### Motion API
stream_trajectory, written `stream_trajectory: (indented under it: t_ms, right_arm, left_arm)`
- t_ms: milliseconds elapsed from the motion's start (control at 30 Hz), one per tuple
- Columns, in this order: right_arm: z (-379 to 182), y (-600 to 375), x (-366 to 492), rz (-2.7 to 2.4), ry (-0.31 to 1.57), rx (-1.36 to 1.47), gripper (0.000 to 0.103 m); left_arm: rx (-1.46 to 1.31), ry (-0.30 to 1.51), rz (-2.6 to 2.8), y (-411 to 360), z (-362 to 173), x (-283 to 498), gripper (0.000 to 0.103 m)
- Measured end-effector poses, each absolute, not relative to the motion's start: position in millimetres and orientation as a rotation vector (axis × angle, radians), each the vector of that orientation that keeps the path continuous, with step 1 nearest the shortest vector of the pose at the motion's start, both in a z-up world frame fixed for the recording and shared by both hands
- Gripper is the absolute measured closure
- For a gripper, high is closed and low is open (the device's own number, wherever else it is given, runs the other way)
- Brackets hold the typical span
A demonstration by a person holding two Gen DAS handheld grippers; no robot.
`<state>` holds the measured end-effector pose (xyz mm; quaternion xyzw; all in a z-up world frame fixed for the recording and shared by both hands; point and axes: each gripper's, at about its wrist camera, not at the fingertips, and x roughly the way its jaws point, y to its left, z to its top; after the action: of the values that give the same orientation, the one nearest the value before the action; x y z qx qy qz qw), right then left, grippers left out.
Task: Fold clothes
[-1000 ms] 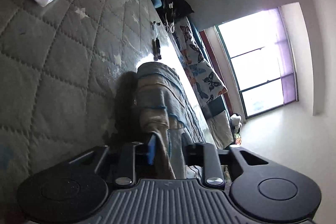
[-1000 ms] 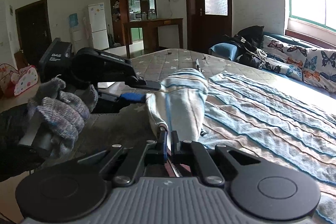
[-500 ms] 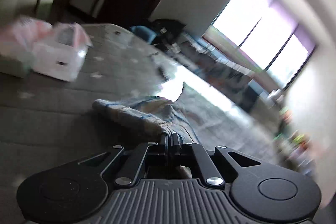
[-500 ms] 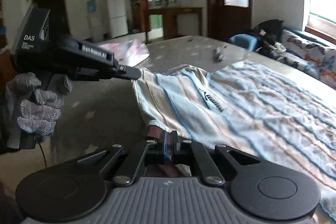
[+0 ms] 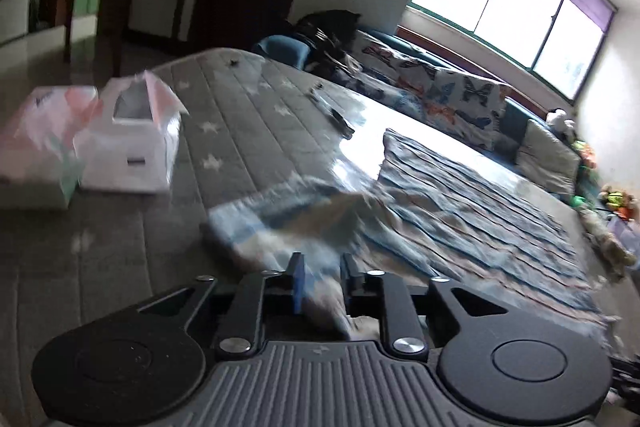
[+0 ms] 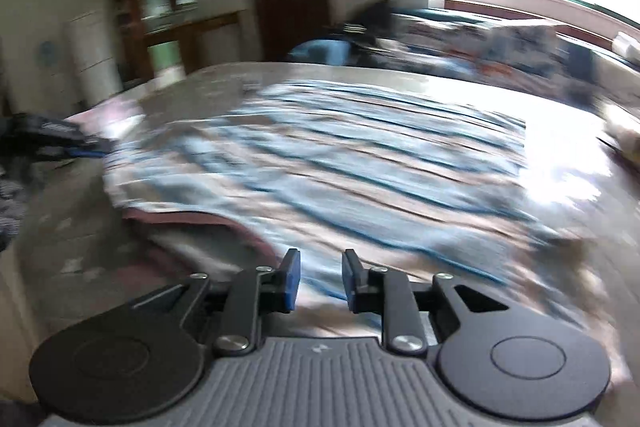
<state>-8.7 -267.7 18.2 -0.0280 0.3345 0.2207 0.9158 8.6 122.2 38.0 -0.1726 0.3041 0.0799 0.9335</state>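
A blue, white and tan striped shirt (image 5: 460, 211) lies spread on the grey quilted mattress (image 5: 240, 115); its folded-over sleeve end (image 5: 280, 223) rests at the near left. My left gripper (image 5: 322, 269) is open, with shirt cloth lying loose between its jaws. The right wrist view is blurred by motion: the striped shirt (image 6: 340, 163) lies flat with a maroon-lined hem (image 6: 208, 223) turned up near the front. Above the shirt's near edge, my right gripper (image 6: 318, 269) is open with nothing clamped. The left gripper (image 6: 60, 143) shows at the far left of that view.
Two tissue boxes, one white (image 5: 132, 143) and one pink-green (image 5: 36, 151), stand on the mattress at the left. A butterfly-print sofa (image 5: 452, 95) runs along the window wall behind. Small dark items (image 5: 336, 115) lie on the mattress beyond the shirt.
Both grippers were shut on the shirt's sleeve; both have opened and let it go. The sleeve, held lifted before, now lies folded on the shirt. Both cameras are swinging.
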Motion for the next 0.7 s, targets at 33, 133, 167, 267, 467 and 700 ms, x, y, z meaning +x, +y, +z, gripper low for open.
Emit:
stream_trajectory:
  t_ms: [33,133,167,267,467,700]
  right_arm:
    - [17.6,-281.1,-8.1,0.398,0.688,-0.046,0.073]
    - [13.7,-316.6,-7.6,0.256,0.685,-0.017,0.070]
    - [12.1,-328.0,-5.9,0.213,0.685,-0.002,0.069]
    - [6.6,-356.7,-4.7,0.093,0.684,0.039,0.067]
    - [-4.4,-398.0,-1.2,-0.055,0.685,0.135,0.060]
    - [-13.8,-401.6,-0.4,-0.104,0.680,0.129,0.055]
  left_arm:
    - [-0.337,0.619,0.174,124.0,36.1,15.4,0.066]
    - [-0.315,0.640,0.196,127.8,29.4,19.9,0.060]
    - [-0.309,0.649,0.204,129.0,27.1,20.6,0.061]
    - [-0.291,0.674,0.225,132.6,20.2,22.8,0.060]
    - [-0.269,0.700,0.263,137.1,14.2,20.8,0.060]
    - [-0.249,0.664,0.287,141.3,25.1,18.8,0.051]
